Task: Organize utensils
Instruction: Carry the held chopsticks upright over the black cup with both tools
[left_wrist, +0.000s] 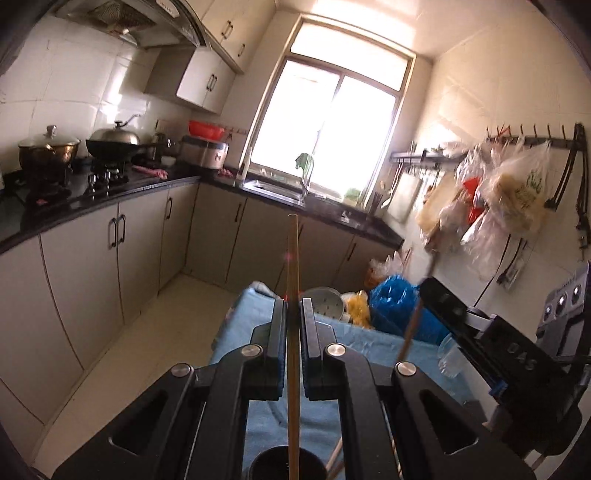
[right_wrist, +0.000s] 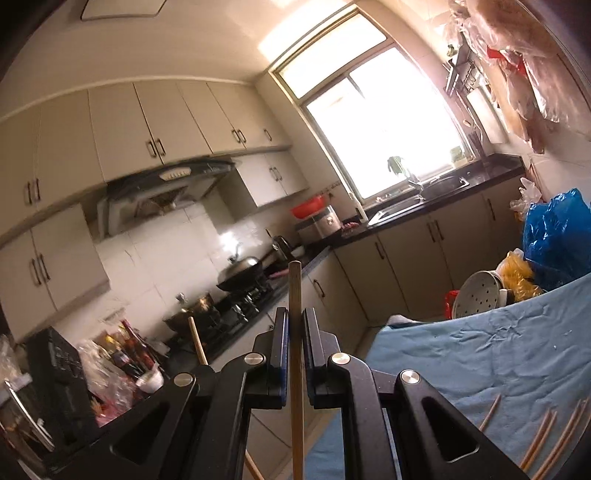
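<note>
My left gripper (left_wrist: 293, 306) is shut on a bamboo chopstick (left_wrist: 293, 280) that stands upright between the jaws, its lower end over a dark round holder (left_wrist: 284, 463) at the bottom edge. My right gripper (right_wrist: 294, 317) is shut on another chopstick (right_wrist: 295, 295), also upright. The right gripper (left_wrist: 443, 299) shows in the left wrist view with its chopstick (left_wrist: 410, 332). The left gripper's chopstick (right_wrist: 196, 339) shows at lower left in the right wrist view. Several loose chopsticks (right_wrist: 543, 432) lie on the blue cloth (right_wrist: 480, 354).
A clear glass (left_wrist: 450, 354) stands on the blue cloth (left_wrist: 354, 339). A metal steamer lid (left_wrist: 327, 301), yellow and blue bags (left_wrist: 399, 299) sit beyond the table. Counters, stove with pots (left_wrist: 110, 144) and sink (left_wrist: 277, 188) line the walls. Bags hang at right (left_wrist: 513, 195).
</note>
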